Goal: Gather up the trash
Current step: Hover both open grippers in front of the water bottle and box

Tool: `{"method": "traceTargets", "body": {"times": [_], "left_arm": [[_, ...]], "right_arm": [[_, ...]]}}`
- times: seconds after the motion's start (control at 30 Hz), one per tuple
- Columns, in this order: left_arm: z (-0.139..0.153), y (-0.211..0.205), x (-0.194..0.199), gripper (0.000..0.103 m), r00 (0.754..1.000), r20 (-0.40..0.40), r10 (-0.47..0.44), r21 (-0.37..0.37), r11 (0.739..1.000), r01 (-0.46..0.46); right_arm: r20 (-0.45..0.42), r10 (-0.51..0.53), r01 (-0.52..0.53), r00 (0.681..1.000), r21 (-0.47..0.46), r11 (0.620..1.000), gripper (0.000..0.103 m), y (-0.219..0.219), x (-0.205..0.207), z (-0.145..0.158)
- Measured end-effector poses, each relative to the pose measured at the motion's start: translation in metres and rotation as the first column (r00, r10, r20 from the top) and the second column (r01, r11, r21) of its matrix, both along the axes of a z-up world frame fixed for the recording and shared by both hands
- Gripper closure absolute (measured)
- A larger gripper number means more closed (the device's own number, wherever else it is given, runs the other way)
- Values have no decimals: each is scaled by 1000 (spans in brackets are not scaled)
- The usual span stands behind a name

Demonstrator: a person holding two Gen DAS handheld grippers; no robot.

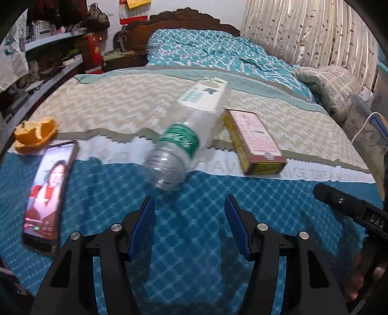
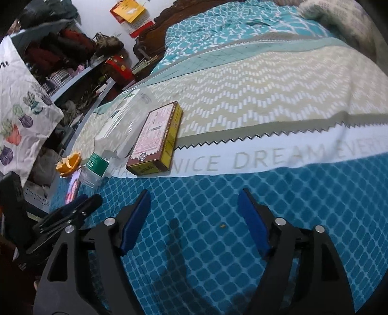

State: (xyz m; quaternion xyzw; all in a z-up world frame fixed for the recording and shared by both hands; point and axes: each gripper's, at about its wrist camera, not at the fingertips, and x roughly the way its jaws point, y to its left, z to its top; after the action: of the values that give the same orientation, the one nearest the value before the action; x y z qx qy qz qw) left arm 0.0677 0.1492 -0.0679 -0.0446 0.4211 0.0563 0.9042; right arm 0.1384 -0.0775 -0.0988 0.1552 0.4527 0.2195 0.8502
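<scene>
Bed (image 1: 242, 242): fills most of both views, under a quilted cover with a teal diamond band nearest the cameras, a white strip of grey lettering, then a beige zigzag band; carved dark headboard (image 1: 189, 19) at 12 o'clock in the left wrist view.

Curtain (image 1: 303, 31): pale, leaf-printed, at 1 o'clock beyond the bed.

Shelving (image 2: 60, 60): cluttered with clothes and bags, at 10 o'clock in the right wrist view.

Pillow (image 1: 332, 87): knitted, grey-cream, on the bed's far side at 2 o'clock.

Left tongs (image 1: 189, 210): black arms with blue pads, spread apart and holding nothing, hovering over the teal band with the bottle's base just ahead at 12 o'clock.

Right tongs (image 2: 194, 206): same build, spread wide and holding nothing, over the teal band; the box lies ahead at 11 o'clock.

Plastic bottle (image 1: 191, 130): clear, empty, green label band, lying on its side across the white strip, base toward the left tongs, neck end pointing away; blurred.

Phone (image 1: 48, 196): screen lit with a woman's picture, flat on the teal band at 9 o'clock from the left tongs.

Box (image 1: 254, 143): flat carton, pink face, yellow sides, lying just beside the bottle at its 3 o'clock; whether they touch cannot be told.

Orange peel (image 1: 34, 135): curled piece at 10 o'clock, beyond the phone.
</scene>
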Motion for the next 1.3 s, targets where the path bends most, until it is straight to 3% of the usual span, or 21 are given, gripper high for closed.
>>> {"method": "traceTargets", "body": {"times": [0.43,0.77,1.07,1.3], "left_arm": [[-10,16,4,44,998,-39,42,-11,999,-42],[-12,18,11,38,999,-30,30,-19,999,-31],[-13,19,13,27,1000,-25,5,-59,998,-7],[-13,17,17,15,999,-35,-15,-88,996,11]], "right_arm": [[48,-7,10,999,-61,998,17,15,-6,0],[66,27,-21,997,-94,995,3,28,-7,-1],[65,26,-20,998,-88,996,3,28,-3,-1],[51,69,-58,996,-192,980,3,47,-1,0]]}}
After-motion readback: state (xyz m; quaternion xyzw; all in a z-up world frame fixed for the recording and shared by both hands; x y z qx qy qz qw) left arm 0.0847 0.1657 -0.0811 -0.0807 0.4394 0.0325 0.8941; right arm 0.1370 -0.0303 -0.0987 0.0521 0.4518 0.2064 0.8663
